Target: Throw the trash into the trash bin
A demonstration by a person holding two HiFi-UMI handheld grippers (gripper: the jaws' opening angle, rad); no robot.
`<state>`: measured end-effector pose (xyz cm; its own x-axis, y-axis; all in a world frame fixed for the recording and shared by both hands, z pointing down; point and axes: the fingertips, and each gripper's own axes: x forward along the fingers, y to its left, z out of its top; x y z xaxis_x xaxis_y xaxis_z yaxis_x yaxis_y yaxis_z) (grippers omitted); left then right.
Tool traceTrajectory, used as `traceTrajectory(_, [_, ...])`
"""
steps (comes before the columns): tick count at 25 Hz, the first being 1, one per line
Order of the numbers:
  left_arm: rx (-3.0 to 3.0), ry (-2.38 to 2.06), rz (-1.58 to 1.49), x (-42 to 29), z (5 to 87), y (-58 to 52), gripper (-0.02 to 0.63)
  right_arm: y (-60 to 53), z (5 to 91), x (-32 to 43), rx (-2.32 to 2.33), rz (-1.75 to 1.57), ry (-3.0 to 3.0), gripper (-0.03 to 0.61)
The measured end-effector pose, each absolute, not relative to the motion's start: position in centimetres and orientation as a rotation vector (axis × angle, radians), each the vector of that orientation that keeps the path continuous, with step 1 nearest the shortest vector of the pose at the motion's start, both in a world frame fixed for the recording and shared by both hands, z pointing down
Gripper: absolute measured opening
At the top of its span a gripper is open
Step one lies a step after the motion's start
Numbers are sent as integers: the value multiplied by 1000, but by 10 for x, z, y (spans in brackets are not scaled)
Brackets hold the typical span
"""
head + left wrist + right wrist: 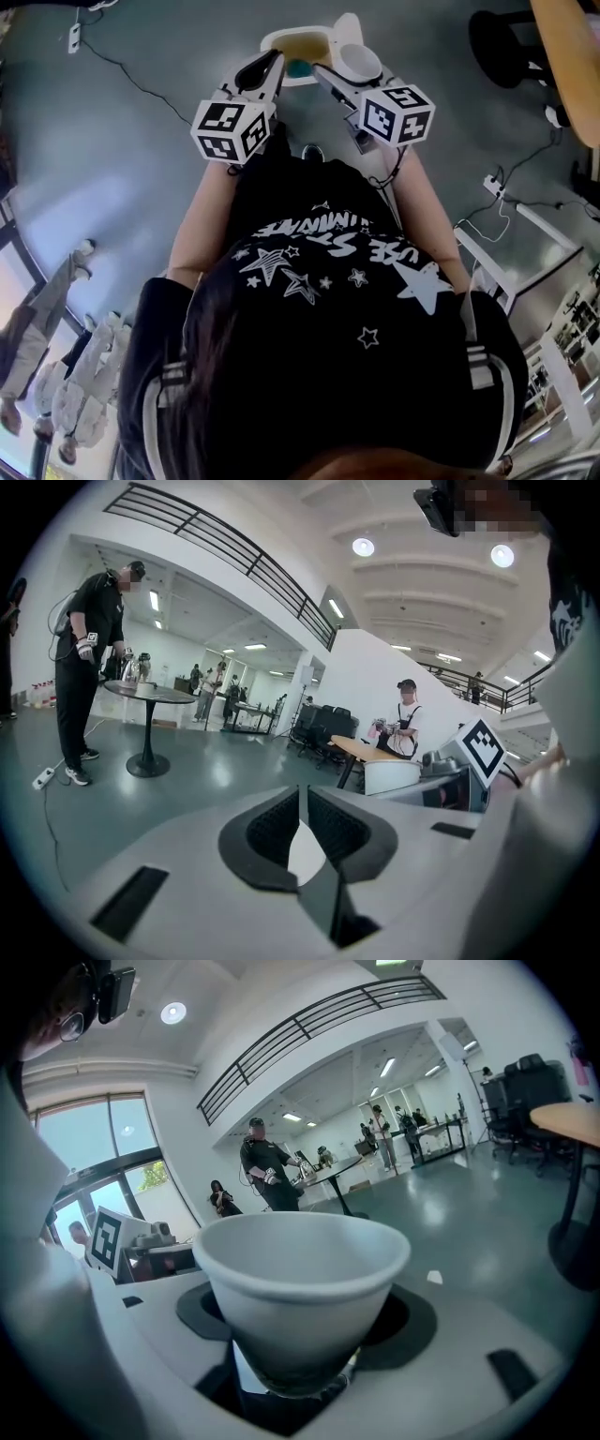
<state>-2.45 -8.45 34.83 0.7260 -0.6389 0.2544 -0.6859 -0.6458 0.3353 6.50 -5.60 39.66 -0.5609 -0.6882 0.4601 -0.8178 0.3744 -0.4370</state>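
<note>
The trash bin stands on the floor ahead, white-rimmed with a yellowish liner and something teal inside. My right gripper reaches over its right rim, shut on a white paper cup. In the right gripper view the cup stands upright between the dark pads and fills the middle. My left gripper is at the bin's left rim. Its ribbed pads stand almost together, with only a pale sliver between them that I cannot identify. The cup also appears in the left gripper view.
A power strip and its cable lie on the grey floor at the far left. A black chair base and a wooden table edge are at the upper right. A white frame stands to the right, and people stand at the lower left.
</note>
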Motion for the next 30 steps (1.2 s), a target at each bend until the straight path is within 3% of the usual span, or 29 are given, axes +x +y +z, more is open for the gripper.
traceTrajectory(15, [2494, -806, 269, -45, 390, -180, 43, -141, 429, 32, 1497, 1045, -2255, 328])
traceTrajectory(30, [2443, -719, 395, -17, 455, -201, 43, -154, 500, 53, 1536, 1129, -2118, 328])
